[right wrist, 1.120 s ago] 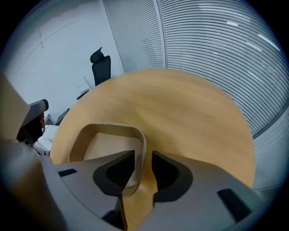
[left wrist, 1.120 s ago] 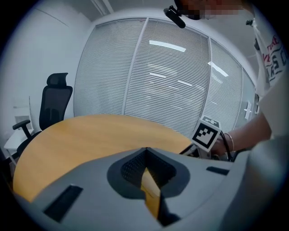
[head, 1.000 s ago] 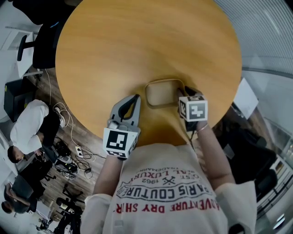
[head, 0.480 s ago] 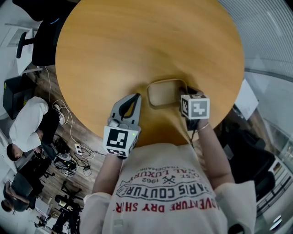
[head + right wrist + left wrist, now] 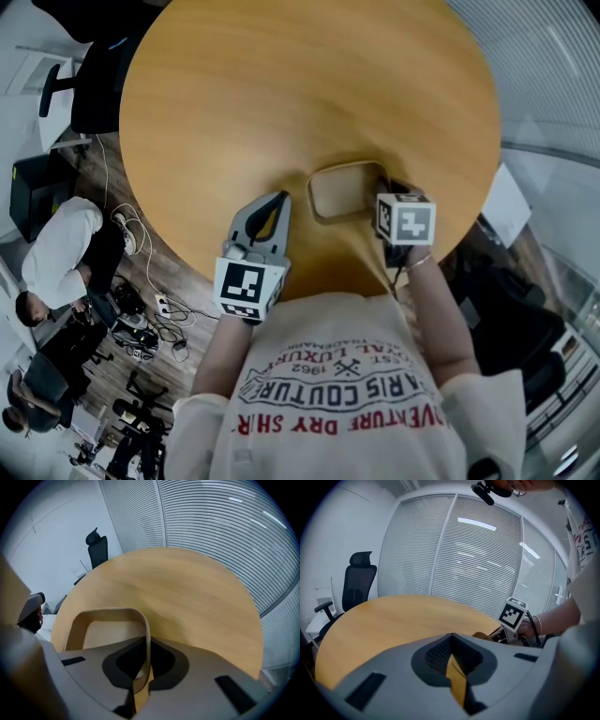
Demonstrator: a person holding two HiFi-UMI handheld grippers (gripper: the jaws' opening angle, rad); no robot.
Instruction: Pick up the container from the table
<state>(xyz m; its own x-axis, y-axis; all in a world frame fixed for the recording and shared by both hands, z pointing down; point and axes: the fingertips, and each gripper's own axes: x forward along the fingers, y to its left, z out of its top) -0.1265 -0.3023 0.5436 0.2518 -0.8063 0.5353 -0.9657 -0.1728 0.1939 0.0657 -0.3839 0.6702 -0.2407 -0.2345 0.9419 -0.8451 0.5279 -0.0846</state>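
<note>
- The container (image 5: 342,192), a shallow tan tray with rounded corners, is on the round wooden desk (image 5: 300,84), close to the near edge and a little right of centre; I cannot tell whether its base rests on the desk top or is just off it.
- The right tool (image 5: 386,189) is clamped on the container's right wall; in the right gripper view that thin wall runs straight down between the two closed jaws, and the rest of the rim curves away to the left.
- The left tool (image 5: 278,201) is over the desk just left of the container and apart from it; in the left gripper view its jaws meet at the tips and grip nothing; a sliver of desk wood shows through the gap behind the tips.
- In the left gripper view, the right tool's marker cube is at the right with the person's hand (image 5: 529,627) behind it; a tan corner of the container shows just beside it.
- A black office chair (image 5: 358,581) stands at the far left of the desk; slatted blinds (image 5: 478,559) cover the curved wall beyond.
- On the floor (image 5: 164,267) left of the desk, a person in a white top (image 5: 56,253) bends over near a tangle of cables (image 5: 141,314).
</note>
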